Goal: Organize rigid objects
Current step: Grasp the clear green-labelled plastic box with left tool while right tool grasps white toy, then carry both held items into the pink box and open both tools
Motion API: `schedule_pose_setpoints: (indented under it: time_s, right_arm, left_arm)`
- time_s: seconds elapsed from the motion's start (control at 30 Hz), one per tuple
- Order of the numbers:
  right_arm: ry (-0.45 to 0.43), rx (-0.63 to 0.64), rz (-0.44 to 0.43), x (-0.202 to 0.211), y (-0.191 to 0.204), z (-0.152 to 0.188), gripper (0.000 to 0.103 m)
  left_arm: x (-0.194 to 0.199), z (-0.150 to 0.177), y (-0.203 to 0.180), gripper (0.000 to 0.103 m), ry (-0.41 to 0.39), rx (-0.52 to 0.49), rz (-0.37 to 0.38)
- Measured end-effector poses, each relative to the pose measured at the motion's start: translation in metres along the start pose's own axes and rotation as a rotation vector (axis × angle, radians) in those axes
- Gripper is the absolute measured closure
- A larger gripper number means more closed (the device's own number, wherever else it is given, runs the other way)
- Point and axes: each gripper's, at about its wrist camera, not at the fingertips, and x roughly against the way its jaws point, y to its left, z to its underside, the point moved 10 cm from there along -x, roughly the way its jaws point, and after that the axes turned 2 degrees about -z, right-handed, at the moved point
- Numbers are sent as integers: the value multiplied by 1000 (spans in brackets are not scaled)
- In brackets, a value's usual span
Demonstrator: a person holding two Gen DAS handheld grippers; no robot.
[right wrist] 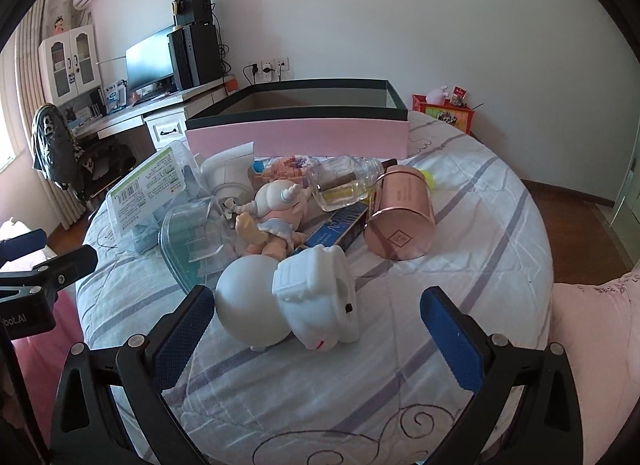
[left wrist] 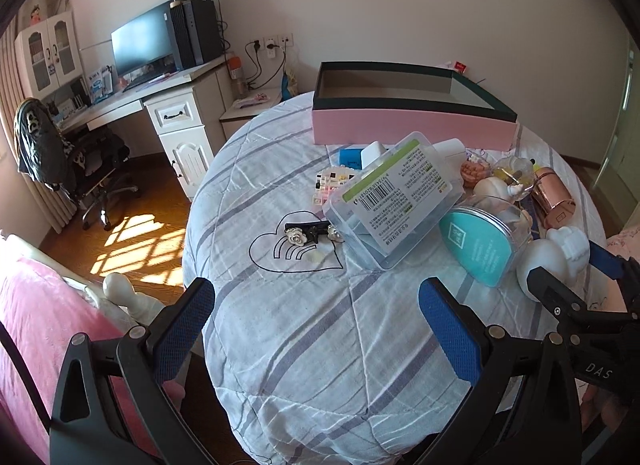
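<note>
While both tools hover over the striped quilt of the bed (left wrist: 304,345), neither grasps anything. The left hand-held gripper (left wrist: 316,305) is spread wide above bare quilt near the bed's near edge, its 2 blue pads well apart. The right hand-held gripper (right wrist: 316,313) is likewise released, with its jaws standing wide on either side of a white round-bodied figurine (right wrist: 288,305) that lies on its side between them; whether either pad touches it cannot be told.

A pink box with a dark rim (left wrist: 412,125) sits open at the far edge of the bed. Between it and the grippers lies a cluster of objects. A clear plastic case with a green-and-white label (left wrist: 394,201) lies tilted, leaning on things beneath it. Just beside it is a clear tub with a teal lid (left wrist: 480,241), lying on its side. A rose-gold cylinder (right wrist: 400,221) lies toward the right edge, touching a glass bottle (right wrist: 344,181) behind it. A small doll with a horn (right wrist: 272,213) lies in the middle of the pile. Toward the left edge, a black hair clip with white flowers (left wrist: 310,233) rests on a heart drawn on the quilt.
</note>
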Motion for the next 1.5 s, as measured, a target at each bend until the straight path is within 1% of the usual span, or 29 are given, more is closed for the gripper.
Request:
schedule_pose_setpoints:
  time_s: [0.1,0.17,0.23,0.33,0.4,0.53,0.6,0.63,0.67,0.7,0.73,0.97,1.17,1.37,1.5]
  right_arm:
    - [16,7,-31,-14,-1,1,2]
    - [28,0,-63,-19,-4,4,15]
    - [18,-6,-67,-18,-10,3,25]
    - [20,-11,-87,-16,-17,2,25]
    - [22,-15,-92,-16,-20,1,25]
    - [20,-20,-97,-17,-26,-3,25]
    - [18,-29,-102,-18,-28,-5,25]
    - [16,-34,-105,-18,-30,-6,25]
    - [15,-35,-103,-19,-30,-7,25]
    - [17,-34,-102,-20,-31,-8,25]
    - [17,-34,-104,-20,-32,-9,25]
    - [-10,-44,-110,-15,-37,-17,25]
    - [-50,-33,-125,-5,-35,-35,25]
    - [-82,-12,-150,-1,-31,-59,25]
    - [-99,-1,-188,-3,-25,-83,25]
  left_arm:
    - [-14,-3,-6,0,10,-27,9]
    - [-24,-6,-11,0,19,-49,0]
    - [-33,-10,-14,0,26,-66,-6]
    - [-44,-18,-21,0,26,-90,5]
    - [-50,-23,-26,0,23,-121,-9]
    - [-56,-34,-37,0,-18,-183,-39]
    - [-57,-38,-39,1,-38,-198,-39]
    - [-58,-40,-40,6,-41,-203,-38]
    - [-57,-42,-41,19,-46,-203,-26]
    - [-57,-43,-42,25,-47,-200,-11]
    - [-58,-44,-41,35,-42,-193,-1]
    - [-56,-46,-26,36,-23,-56,113]
    - [-48,-53,-13,36,-28,36,174]
    - [-42,-68,-12,36,-47,54,210]
    - [-39,-93,-20,36,-66,49,237]
